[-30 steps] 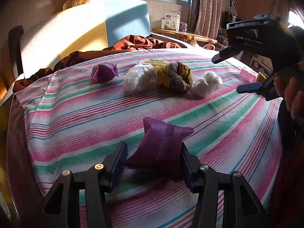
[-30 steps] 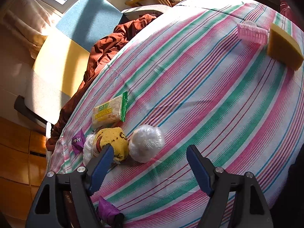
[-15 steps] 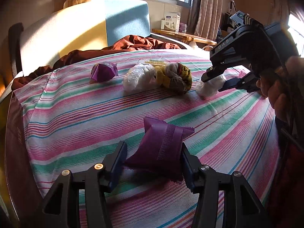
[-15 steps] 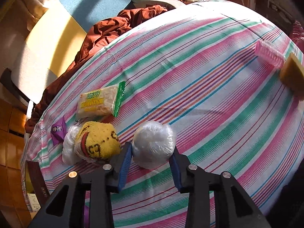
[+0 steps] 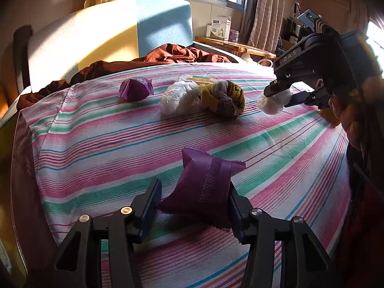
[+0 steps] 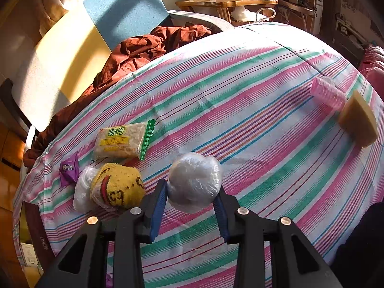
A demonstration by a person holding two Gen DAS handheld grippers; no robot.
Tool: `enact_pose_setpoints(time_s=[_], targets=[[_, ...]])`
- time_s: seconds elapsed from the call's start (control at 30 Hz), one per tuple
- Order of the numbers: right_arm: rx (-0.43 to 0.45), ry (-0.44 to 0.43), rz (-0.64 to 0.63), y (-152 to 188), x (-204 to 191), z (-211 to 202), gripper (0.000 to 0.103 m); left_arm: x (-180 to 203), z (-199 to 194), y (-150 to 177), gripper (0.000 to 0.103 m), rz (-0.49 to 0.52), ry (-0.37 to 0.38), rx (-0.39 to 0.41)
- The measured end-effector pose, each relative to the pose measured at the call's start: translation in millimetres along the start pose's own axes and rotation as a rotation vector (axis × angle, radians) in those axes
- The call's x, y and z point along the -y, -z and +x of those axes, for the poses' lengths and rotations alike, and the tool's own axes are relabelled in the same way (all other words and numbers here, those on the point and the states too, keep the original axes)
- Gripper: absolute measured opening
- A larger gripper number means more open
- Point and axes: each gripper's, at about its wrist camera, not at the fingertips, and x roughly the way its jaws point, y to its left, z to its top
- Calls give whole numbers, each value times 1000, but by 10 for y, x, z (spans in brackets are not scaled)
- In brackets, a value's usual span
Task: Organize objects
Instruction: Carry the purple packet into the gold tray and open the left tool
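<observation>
My left gripper (image 5: 193, 196) is shut on a purple snack packet (image 5: 204, 187) just above the striped bedsheet (image 5: 96, 144). My right gripper (image 6: 192, 195) is shut on a white plastic-wrapped ball (image 6: 194, 182) and holds it lifted off the sheet; the ball also shows in the left wrist view (image 5: 273, 100) between the right gripper's fingers. On the sheet lie a second purple packet (image 5: 135, 88), another white plastic bundle (image 5: 180, 97), a yellow rolled sock (image 6: 117, 187) and a WEIDAN cracker pack (image 6: 122, 140).
A pink ribbed cup (image 6: 328, 93) and a tan sponge block (image 6: 358, 122) lie at the sheet's right edge. A brown blanket (image 6: 148, 45) is heaped by the blue and yellow headboard (image 5: 108, 31). A wooden side table (image 6: 228, 1) with a box stands behind.
My right gripper came down around the white ball, closed on it and raised it off the sheet. My left gripper stayed still with the purple packet.
</observation>
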Motion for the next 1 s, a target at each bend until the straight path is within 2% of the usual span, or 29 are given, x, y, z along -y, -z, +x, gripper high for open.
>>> enact_pose_setpoints(time_s=[0.3,0.67,1.0], targets=[[53,-17,-18,-9,-43,-112,37,-27,-248,131,52,-37,-16,-21],[93,-49,-19,6,-49,-218,37,-70,-783,58,53,-16,-66,65],[159,-83,-50,50,-119,-373,37,-451,-1213,64,53,-90,-124,105]])
